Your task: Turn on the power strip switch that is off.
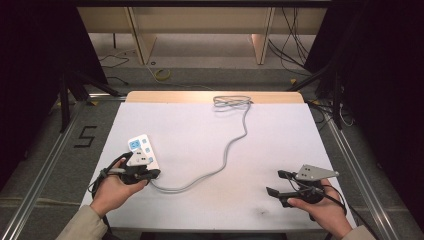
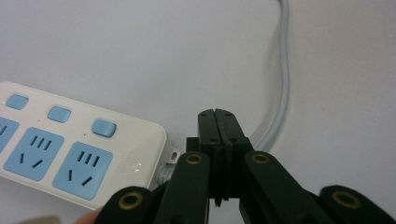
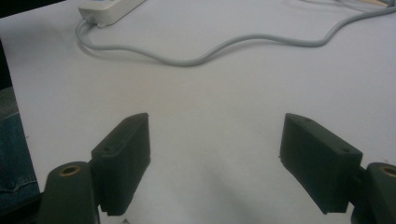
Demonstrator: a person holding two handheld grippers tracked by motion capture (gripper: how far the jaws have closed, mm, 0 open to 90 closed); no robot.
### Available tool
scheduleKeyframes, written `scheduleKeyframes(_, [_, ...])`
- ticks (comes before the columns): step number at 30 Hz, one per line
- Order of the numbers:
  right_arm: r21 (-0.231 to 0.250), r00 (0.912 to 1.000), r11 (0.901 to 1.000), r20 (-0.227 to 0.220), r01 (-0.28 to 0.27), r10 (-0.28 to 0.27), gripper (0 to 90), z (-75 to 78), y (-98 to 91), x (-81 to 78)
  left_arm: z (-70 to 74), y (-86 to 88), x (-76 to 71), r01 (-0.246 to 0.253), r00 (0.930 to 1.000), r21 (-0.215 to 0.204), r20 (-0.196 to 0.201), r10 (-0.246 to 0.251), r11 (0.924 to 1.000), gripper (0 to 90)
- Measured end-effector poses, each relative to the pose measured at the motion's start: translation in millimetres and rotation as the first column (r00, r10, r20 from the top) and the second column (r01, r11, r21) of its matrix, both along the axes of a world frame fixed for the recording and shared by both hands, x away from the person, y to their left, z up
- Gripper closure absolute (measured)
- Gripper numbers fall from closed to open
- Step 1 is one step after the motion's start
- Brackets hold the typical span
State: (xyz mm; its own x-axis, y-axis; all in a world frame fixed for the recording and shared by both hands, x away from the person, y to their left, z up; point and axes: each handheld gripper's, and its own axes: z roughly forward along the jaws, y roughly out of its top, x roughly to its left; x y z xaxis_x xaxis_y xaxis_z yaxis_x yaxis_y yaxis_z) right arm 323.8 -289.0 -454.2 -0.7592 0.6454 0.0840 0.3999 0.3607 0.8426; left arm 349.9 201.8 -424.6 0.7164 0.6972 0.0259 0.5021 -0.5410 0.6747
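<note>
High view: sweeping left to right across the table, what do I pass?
Left gripper in the person's left hand, shut, with the white power strip just above it → the strip's grey cable running right and up to its coiled end at the far edge → right gripper, open.

1. A white power strip [image 1: 142,151] with pale blue sockets and blue switch buttons lies flat on the left part of the white table [image 1: 200,130], its length running away toward the far side.
2. Its grey cable [image 1: 227,150] leaves the near end, snakes right and away across the table, and ends in a loose bundle at the far edge.
</note>
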Motion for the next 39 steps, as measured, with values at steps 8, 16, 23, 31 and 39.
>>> scheduleKeyframes(8, [-0.004, 1.0, 1.0, -0.001, -0.001, 0.001, 25.0, 0.0, 0.3, -0.1, 4.3, 3.3, 6.0, -0.02, 0.9998, 0.009, 0.006, 0.02, 0.9998, 89.8])
scheduleKeyframes(16, [-0.006, 1.0, 1.0, -0.001, -0.001, 0.001, 25.0, -0.2, 0.3, -0.2, 7.1, 6.8, 10.6, -0.035, 0.9992, 0.025, 0.017, 0.035, 0.9991, 89.9])
scheduleKeyframes(23, [-0.011, 1.0, 0.9999, -0.002, -0.001, 0.001, 25.0, -0.3, 0.2, 0.1, 7.8, 9.1, 14.2, -0.048, 0.9987, 0.031, 0.015, 0.048, 0.9984, 89.9])
scheduleKeyframes(31, [-0.01, 1.0, 0.9999, -0.002, -0.002, 0.002, 25.0, -0.3, 0.3, -0.1, 10.4, 9.8, 18.6, -0.055, 0.9984, 0.042, 0.017, 0.054, 0.9976, 89.9])
scheduleKeyframes(39, [-0.008, 1.0, 1.0, -0.002, -0.004, 0.004, 25.0, -0.3, 1.0, -0.4, 12.2, 11.0, 22.3, -0.062, 0.9979, 0.047, 0.018, 0.062, 0.9969, 89.9])
